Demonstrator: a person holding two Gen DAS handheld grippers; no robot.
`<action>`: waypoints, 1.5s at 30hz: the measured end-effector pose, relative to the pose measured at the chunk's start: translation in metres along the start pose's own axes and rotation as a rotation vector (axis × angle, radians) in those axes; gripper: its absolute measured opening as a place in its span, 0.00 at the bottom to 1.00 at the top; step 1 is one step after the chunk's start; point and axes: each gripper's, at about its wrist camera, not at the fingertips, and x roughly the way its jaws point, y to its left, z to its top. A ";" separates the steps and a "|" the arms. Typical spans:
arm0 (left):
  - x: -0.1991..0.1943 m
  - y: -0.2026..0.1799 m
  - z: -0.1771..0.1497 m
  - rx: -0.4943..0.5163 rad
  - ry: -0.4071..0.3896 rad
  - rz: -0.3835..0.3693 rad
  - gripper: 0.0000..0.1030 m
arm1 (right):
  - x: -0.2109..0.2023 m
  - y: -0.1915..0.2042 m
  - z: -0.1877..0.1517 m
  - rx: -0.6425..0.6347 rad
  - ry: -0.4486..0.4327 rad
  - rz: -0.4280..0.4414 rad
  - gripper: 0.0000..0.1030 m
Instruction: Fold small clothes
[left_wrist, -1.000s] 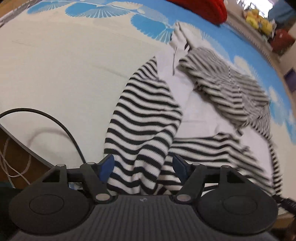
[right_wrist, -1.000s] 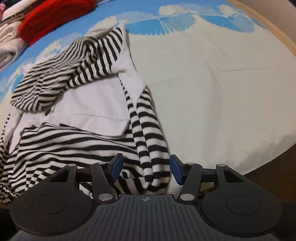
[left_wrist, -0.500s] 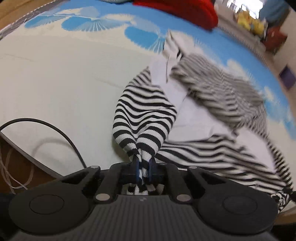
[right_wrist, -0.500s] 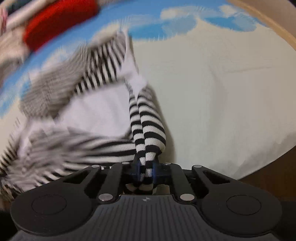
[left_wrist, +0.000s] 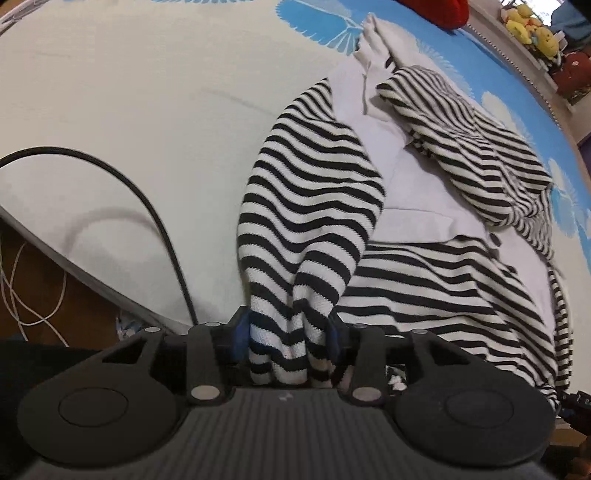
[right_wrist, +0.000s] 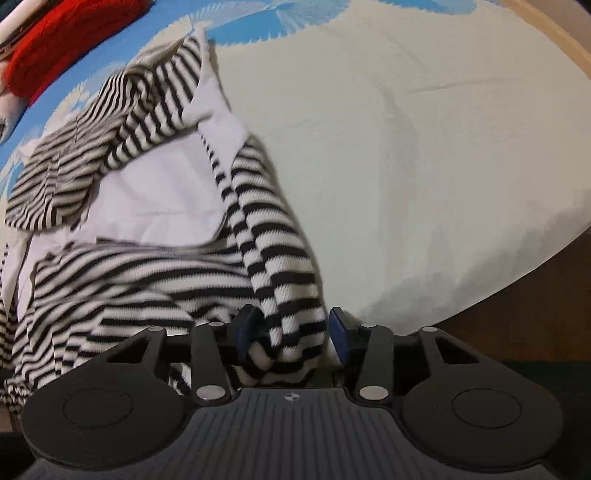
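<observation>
A black-and-white striped garment (left_wrist: 314, 192) with a white inner side (left_wrist: 406, 192) lies crumpled on the cream bed sheet (left_wrist: 129, 92). One striped sleeve end runs down between the fingers of my left gripper (left_wrist: 287, 334), whose jaws are opening; the cloth sits loosely bunched in the gap. In the right wrist view the same garment (right_wrist: 147, 273) spreads to the left, and its other striped sleeve (right_wrist: 280, 266) hangs between the fingers of my right gripper (right_wrist: 290, 332). Those jaws are opening too, with a gap showing beside the right pad.
A black cable (left_wrist: 155, 218) curves over the sheet left of the left gripper. The bed's edge and a brown floor with a white cord (left_wrist: 37, 306) lie at the lower left. A red item (right_wrist: 62, 48) and plush toys (left_wrist: 532, 29) sit at the far side.
Both grippers went from open around the sleeve ends, to pinched tight on them, to parted again with the cloth loose between the fingers. The garment has settled and reads sharp.
</observation>
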 end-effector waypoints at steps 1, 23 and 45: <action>0.000 0.000 -0.001 -0.005 -0.005 0.009 0.44 | 0.002 0.003 -0.001 -0.011 0.011 -0.007 0.46; -0.024 -0.024 -0.010 0.165 -0.147 0.001 0.09 | -0.035 0.020 0.000 -0.087 -0.149 0.102 0.11; -0.074 -0.040 0.098 0.144 -0.124 -0.280 0.11 | -0.140 0.006 0.076 -0.066 -0.344 0.315 0.06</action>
